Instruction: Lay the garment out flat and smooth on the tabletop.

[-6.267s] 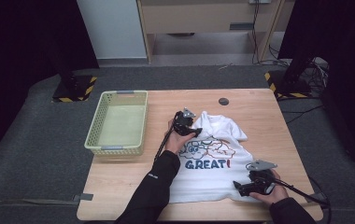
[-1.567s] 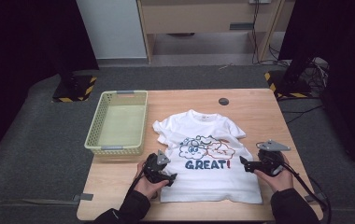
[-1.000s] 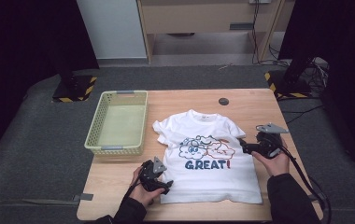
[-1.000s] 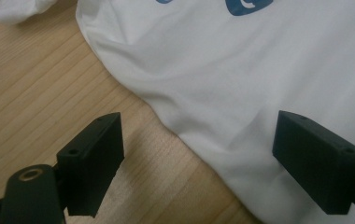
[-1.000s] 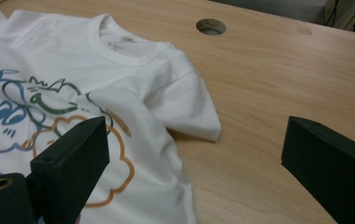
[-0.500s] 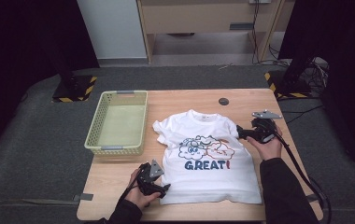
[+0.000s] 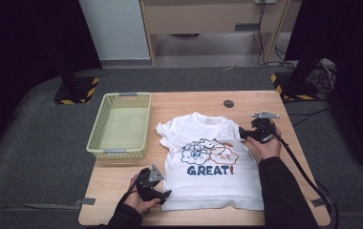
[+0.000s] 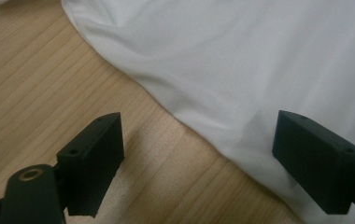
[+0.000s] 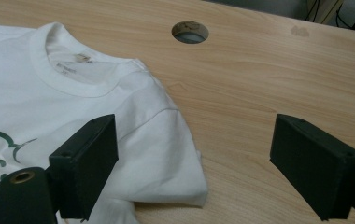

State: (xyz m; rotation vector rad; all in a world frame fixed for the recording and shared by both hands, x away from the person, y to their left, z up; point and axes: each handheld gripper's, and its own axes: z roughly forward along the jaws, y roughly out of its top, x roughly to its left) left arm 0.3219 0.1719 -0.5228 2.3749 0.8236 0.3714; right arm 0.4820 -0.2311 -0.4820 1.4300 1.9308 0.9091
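White T-shirt [image 7: 210,162] spread flat on the counter [image 7: 189,102], one gripper at each side.

Left gripper [image 7: 166,194], at the shirt's 7 o'clock corner, has its fingers [image 8: 91,163] released astride the hem. Right gripper [image 7: 241,133], at 2 o'clock by the sleeve [image 9: 166,154], has just been closing, gripping nothing. A basket [image 7: 98,136] stands at 9 o'clock.

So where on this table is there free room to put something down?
Bare wood lies along the far edge around the round hole, and on the near left below the basket. The middle is covered by the T-shirt.
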